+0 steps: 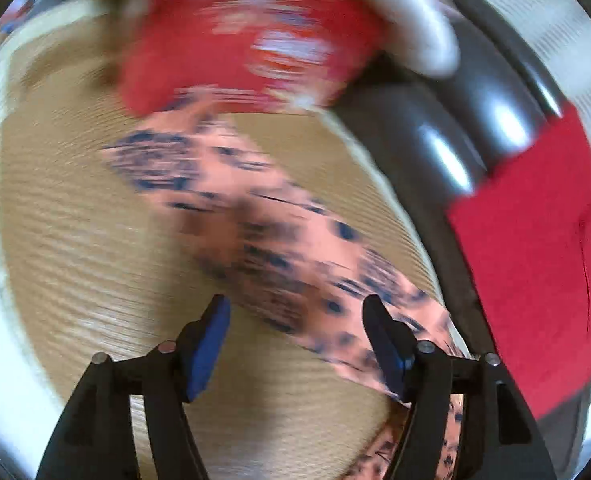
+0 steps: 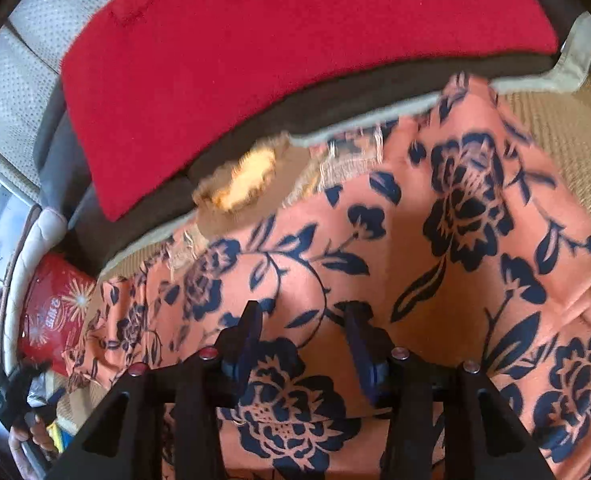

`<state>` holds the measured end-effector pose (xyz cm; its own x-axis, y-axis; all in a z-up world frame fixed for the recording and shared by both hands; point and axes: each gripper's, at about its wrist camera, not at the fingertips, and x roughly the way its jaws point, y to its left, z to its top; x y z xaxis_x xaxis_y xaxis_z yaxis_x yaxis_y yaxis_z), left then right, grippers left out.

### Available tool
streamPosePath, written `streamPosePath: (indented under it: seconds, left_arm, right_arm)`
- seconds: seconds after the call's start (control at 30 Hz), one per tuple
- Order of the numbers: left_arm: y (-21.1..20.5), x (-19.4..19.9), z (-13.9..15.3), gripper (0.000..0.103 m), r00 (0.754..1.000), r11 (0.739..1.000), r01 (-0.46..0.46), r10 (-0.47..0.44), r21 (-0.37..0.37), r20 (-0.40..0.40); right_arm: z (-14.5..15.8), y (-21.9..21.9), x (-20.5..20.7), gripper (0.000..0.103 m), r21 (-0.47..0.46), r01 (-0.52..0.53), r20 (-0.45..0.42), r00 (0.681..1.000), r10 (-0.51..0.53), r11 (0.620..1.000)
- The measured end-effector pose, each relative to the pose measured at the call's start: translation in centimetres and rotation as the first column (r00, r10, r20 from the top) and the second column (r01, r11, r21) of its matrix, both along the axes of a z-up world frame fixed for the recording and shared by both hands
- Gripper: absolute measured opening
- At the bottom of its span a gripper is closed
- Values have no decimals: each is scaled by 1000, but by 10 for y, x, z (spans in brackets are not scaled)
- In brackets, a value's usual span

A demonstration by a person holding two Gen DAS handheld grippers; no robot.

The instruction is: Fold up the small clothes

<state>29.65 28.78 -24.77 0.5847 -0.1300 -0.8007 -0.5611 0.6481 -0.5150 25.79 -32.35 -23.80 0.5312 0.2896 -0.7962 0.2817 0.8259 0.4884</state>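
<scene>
Left gripper standing released, jaws spread wide, nothing pinched between the blue pads. Hovering over the woven mat, with one edge of the orange floral cloth running just past the right-hand finger; pads not pressing on it. Cloth stretching as a long diagonal band from the lower right of the left wrist view up toward the middle, badly smeared by blur, so folds impossible to read.

Right gripper standing partly parted, fingertips sitting over the same cloth; no fabric visibly pinched between the pads, though whether the tips are touching the surface is unclear. Cloth lying spread across the mat here, filling most of the right wrist view, dark blue flowers on orange, a frayed pale hem showing at its far edge.

Beyond the cloth: a folded red garment resting on a dark cushion, bordering the cloth's far edge. Same red garment and dark glossy cushion edge crowding the right side of the left wrist view. Red printed bag lying at the band's far end, touching or overlapping it, a pale rolled cushion beside. In the right wrist view the red bag sitting at the cloth's left end.
</scene>
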Motion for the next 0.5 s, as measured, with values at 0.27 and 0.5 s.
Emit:
streamPosePath:
  seconds: [0.27, 0.5]
  left_arm:
    - [73, -13, -48, 75, 962, 942, -274, 270, -195, -48]
    - [82, 23, -55, 69, 961, 962, -236, 251, -136, 115]
  right_arm:
    - [20, 0, -12, 65, 38, -15, 146, 989, 9, 999]
    - [14, 4, -8, 65, 39, -2, 144, 990, -3, 999]
